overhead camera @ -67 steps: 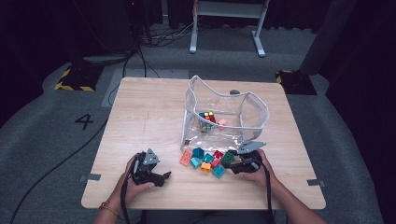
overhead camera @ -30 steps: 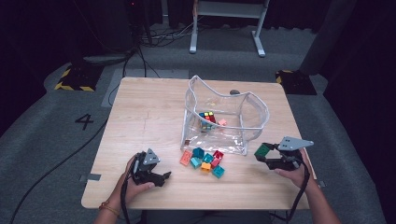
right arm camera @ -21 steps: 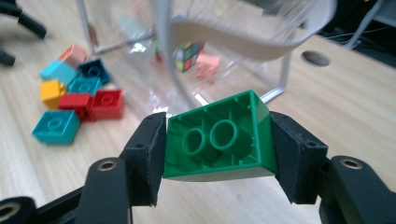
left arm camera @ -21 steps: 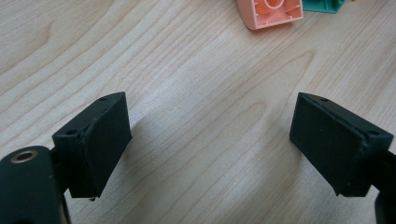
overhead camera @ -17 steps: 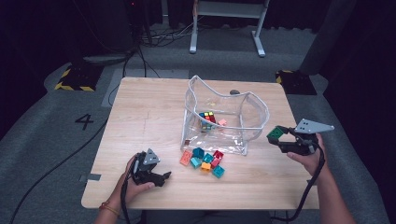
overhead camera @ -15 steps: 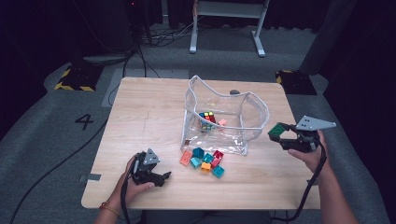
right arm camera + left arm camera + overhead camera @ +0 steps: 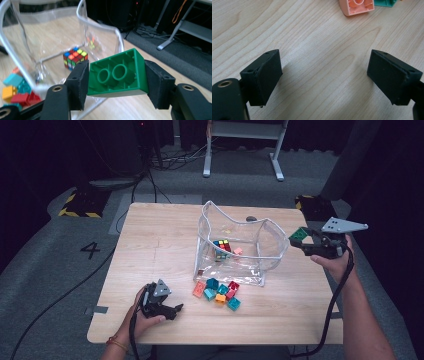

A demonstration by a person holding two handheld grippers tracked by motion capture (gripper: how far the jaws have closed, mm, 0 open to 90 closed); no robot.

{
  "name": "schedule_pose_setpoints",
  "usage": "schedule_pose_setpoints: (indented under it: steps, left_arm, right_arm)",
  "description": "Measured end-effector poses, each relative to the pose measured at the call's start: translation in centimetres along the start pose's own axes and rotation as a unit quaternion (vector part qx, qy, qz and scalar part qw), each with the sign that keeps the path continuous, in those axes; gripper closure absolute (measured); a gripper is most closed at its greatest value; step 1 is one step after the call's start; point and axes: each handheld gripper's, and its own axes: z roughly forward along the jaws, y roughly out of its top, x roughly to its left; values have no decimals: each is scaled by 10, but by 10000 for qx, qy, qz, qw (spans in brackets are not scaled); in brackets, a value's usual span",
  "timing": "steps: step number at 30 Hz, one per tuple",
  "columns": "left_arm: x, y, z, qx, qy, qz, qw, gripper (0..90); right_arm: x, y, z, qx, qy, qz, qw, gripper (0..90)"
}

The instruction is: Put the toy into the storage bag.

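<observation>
Lifting away from the wooden table (image 7: 150, 240), the right gripper (image 7: 304, 240) has risen from the loose pile of toy bricks (image 7: 217, 290) near the front edge to a raised spot just right of the clear plastic bag (image 7: 240, 247), beside its upper rim. Its jaws are partly closed and clamp a green building brick (image 7: 117, 73) by two opposite sides, with the brick's hollow underside turned toward the gripper's camera. The brick hangs in the air, outside the bag and close to the open mouth. This suggests the brick is picked up and is on its way to be dropped inside, though it is not yet over the opening.

The bag stands open at the middle of the table, and its floppy white-edged rim (image 7: 100, 22) lies between the brick and the inside, so the gripper probably needs to clear that edge. A multicoloured puzzle cube (image 7: 75, 58) already sits inside.

Front left, the left gripper (image 7: 172, 310) has not moved and rests low on the table, jaws wide open and empty over bare wood. A peach brick (image 7: 356, 6) lies just beyond them.
</observation>
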Motion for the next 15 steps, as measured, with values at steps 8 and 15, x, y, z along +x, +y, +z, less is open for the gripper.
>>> schedule_pose_setpoints:
  steps: [8, 15]
  left_arm:
    - [0, 0, 0, 0, -1, 1, 10000, 126]
    - [0, 0, 0, 1, 0, -2, 10000, 126]
  right_arm:
    - [0, 30, 14, -42, 58, -105, 9999, 411]
    - [10, 43, 39, 46, 465, -245, 9986, 411]
